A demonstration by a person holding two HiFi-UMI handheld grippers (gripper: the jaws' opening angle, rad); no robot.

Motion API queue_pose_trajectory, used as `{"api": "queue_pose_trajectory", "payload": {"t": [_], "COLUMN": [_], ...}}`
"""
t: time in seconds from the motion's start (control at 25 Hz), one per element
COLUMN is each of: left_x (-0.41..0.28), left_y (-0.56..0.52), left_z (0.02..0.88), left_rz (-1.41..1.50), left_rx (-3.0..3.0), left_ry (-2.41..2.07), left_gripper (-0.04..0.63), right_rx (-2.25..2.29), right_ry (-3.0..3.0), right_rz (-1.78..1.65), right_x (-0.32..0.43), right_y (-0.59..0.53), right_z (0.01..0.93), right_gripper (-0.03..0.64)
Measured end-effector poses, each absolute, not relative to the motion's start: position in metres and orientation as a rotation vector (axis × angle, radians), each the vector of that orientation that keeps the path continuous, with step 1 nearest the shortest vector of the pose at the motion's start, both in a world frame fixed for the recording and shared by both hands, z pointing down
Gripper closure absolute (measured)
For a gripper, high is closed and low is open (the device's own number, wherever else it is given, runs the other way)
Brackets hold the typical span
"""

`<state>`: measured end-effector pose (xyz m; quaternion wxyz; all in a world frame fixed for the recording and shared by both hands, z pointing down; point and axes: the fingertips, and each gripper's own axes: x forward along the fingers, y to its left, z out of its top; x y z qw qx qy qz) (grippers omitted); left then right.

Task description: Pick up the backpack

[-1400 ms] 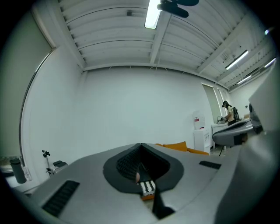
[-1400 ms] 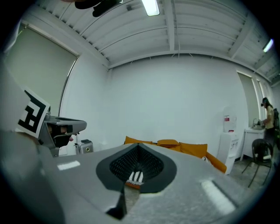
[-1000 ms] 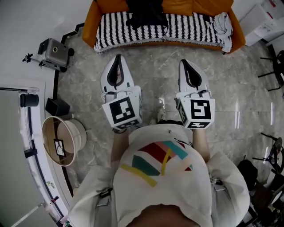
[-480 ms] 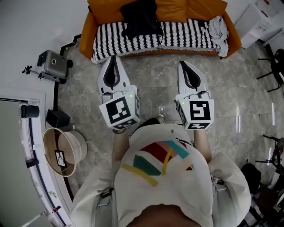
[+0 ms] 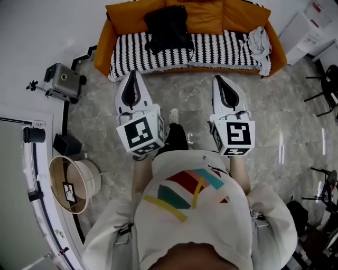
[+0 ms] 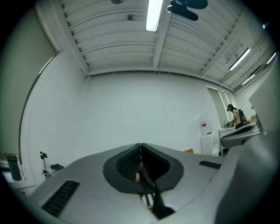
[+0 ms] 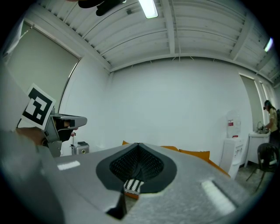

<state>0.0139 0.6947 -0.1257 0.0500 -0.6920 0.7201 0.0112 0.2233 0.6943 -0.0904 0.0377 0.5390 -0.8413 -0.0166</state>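
Orange sofa [image 5: 211,16], striped throw [image 5: 216,45] over seat; crumpled white cloth [image 5: 257,38] at right end; round bin [image 5: 91,171] on floor.

Grey marbled floor [image 5: 193,97]; orange sofa [image 5: 222,13] against a plain white wall [image 5: 47,26], black-and-white striped throw [image 5: 222,45] over its seat; round tan basket [image 5: 71,182] at left by a curved white frame; black chair legs [image 5: 325,79] at right; ribbed white ceiling [image 6: 109,41] with a lit strip light [image 6: 152,17]; white water dispenser [image 7: 229,151] beyond the sofa's end.
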Motion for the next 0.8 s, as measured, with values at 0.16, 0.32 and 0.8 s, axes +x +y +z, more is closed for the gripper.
{"api": "queue_pose_trajectory", "payload": {"t": [0.16,0.32,0.8], "left_x": [0.005,-0.003,-0.032], "left_y": [0.679,0.651,0.487], "left_z": [-0.125,-0.13,-0.115], "left_rz": [0.038,0.093,0.097], "left_rx": [-2.102,-2.117,-2.226], "left_ry": [2.192,2.148,2.084], "left_gripper": [0.58,0.58,0.58], "right_rx": [1.665,1.696,1.762], "right_ry": [-2.591,-2.601,-2.519], "right_rz": [-0.046,-0.072,-0.026], "right_x": [0.218,0.211,0.182], "right_y": [0.679,0.652,0.509], "right_z": [-0.089,-0.094,-0.084], "right_gripper": [0.617,0.617,0.617]}}
